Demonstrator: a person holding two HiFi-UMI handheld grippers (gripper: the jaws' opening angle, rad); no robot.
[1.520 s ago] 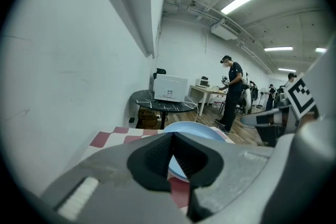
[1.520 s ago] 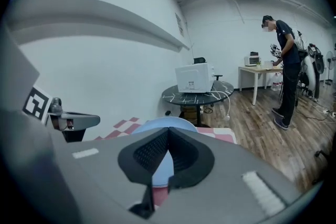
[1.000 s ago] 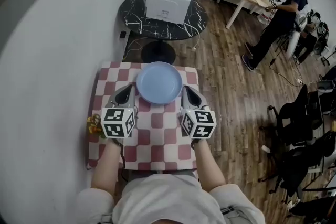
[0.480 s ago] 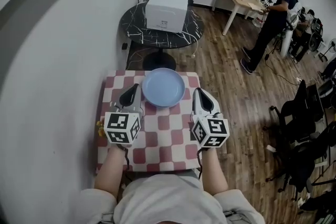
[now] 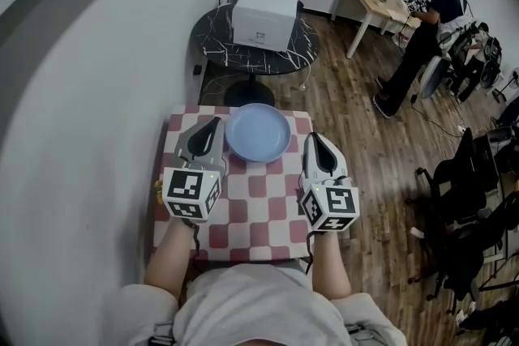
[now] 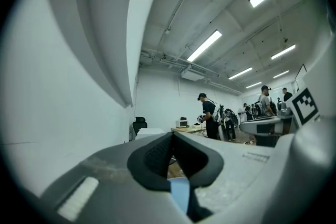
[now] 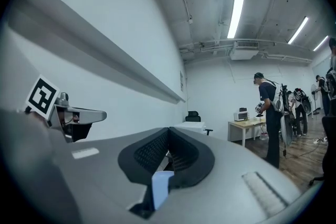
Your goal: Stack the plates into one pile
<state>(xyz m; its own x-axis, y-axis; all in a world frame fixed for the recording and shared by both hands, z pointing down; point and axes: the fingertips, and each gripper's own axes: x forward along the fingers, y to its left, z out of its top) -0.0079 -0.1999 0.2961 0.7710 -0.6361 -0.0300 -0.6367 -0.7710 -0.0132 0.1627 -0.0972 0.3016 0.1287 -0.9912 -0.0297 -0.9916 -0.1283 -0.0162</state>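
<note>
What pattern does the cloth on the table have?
The cloth has red-and-white checks; clearest in the head view.

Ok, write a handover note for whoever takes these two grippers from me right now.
Left gripper: shut, empty, beside the pile, at its left edge.
Right gripper: shut, empty, by its right edge.
Plates: one blue pile at the far end of the table; how many are in it can't be told.
Done: no loose plate in view.
Left: likely nothing but checking the pile.
</note>
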